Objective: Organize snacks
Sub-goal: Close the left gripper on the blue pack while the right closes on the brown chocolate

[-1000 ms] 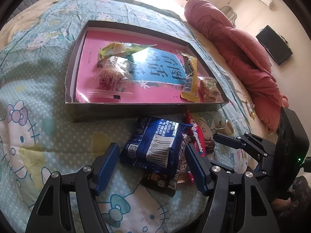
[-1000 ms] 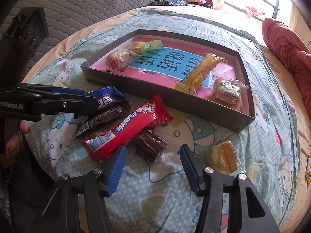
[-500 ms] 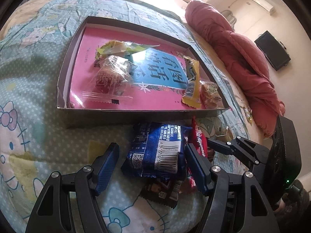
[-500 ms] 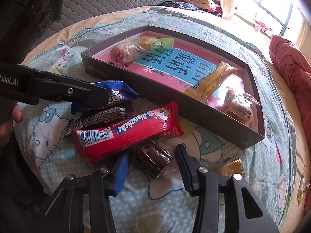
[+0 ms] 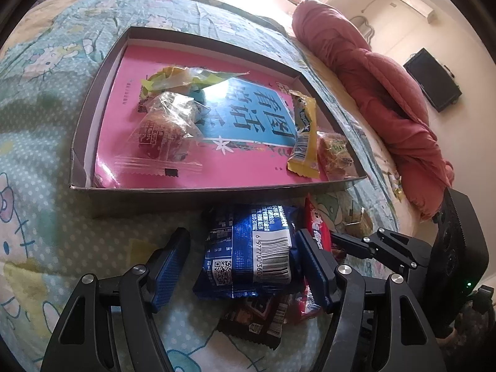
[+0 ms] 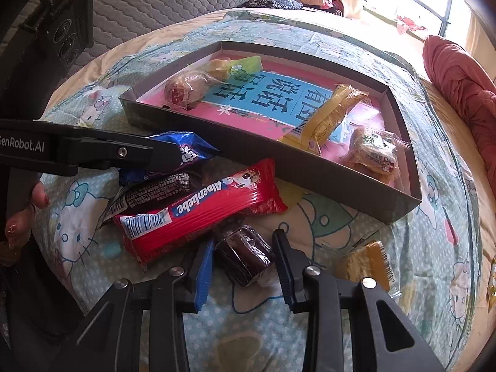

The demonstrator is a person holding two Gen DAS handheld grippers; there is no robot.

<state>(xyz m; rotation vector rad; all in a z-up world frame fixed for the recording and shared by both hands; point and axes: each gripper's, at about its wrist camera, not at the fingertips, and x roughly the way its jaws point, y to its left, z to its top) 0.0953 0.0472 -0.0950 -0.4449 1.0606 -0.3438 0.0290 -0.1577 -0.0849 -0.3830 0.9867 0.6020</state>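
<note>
A shallow grey box point(image 5: 217, 189) with a pink and blue book cover inside lies on the bed. In front of it is a pile of snacks. My left gripper point(image 5: 241, 266) is open around a blue packet point(image 5: 248, 254): its right pad touches the packet and its left pad stands clear. My right gripper point(image 6: 245, 266) straddles a small dark brown wrapped snack point(image 6: 245, 254). Its jaws are closing, the pads right at the wrapper's sides. A red Alpenliebe bar point(image 6: 201, 210) and a dark chocolate packet point(image 6: 155, 192) lie between the two grippers.
Inside the box lie a yellow bar point(image 5: 305, 136), a clear-wrapped cake point(image 5: 161, 130), a yellow-green packet point(image 5: 186, 77) and a pastry point(image 5: 334, 152). An orange snack point(image 6: 365, 263) lies right of my right gripper. A red blanket point(image 5: 387, 93) is bunched along the bed's far side.
The right gripper's jaws have narrowed around the dark brown snack and it has edged closer to the pile. The left gripper keeps the same width over the blue packet.
</note>
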